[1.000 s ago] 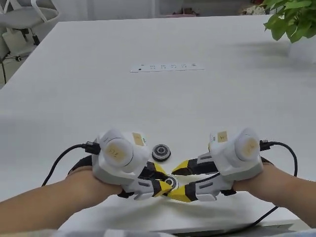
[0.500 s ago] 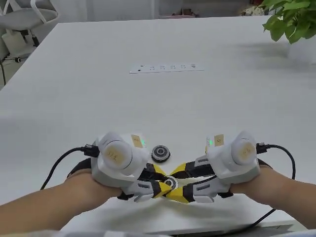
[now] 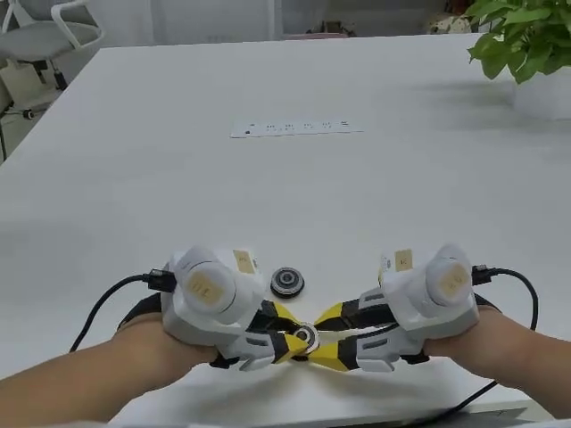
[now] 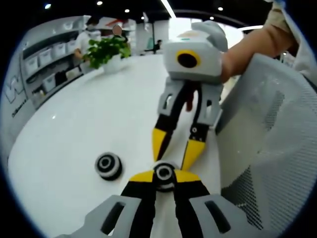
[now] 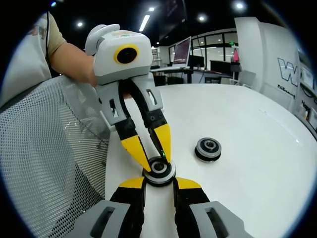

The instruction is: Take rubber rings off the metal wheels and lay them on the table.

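From the head view, I see both my hand-held grippers low and close to me on the white surface [image 3: 357, 205]. The left hand-held gripper [image 3: 290, 338] and the right hand-held gripper [image 3: 319, 340] point at each other. Their yellow tips meet at one small wheel [image 3: 304, 337]. Each is nearly closed and pinches that wheel from its own side. The other wheel [image 3: 286, 282] lies flat on the surface just behind them, and nothing touches it. Far back a white power strip [image 3: 296, 128] lies flat. A green plant [image 3: 522, 36] stands at the far right corner.

In the left gripper view, my left hand-held gripper [image 4: 164, 178] has its two jaws tight on the small wheel [image 4: 164, 172]. The right hand-held gripper [image 4: 175, 152] comes in from the top, and its tips touch the same wheel. The other wheel [image 4: 109, 165] sits to the left, apart from the jaws. A mesh chair back [image 4: 262, 148] is on the right.

In the right gripper view, my right hand-held gripper [image 5: 159, 182] squeezes the small wheel [image 5: 159, 171] with both jaws. The left hand-held gripper [image 5: 154, 156] reaches down to it from above. The other wheel [image 5: 208, 148] lies on the surface to the right, with a black ring [image 5: 208, 156] around it.
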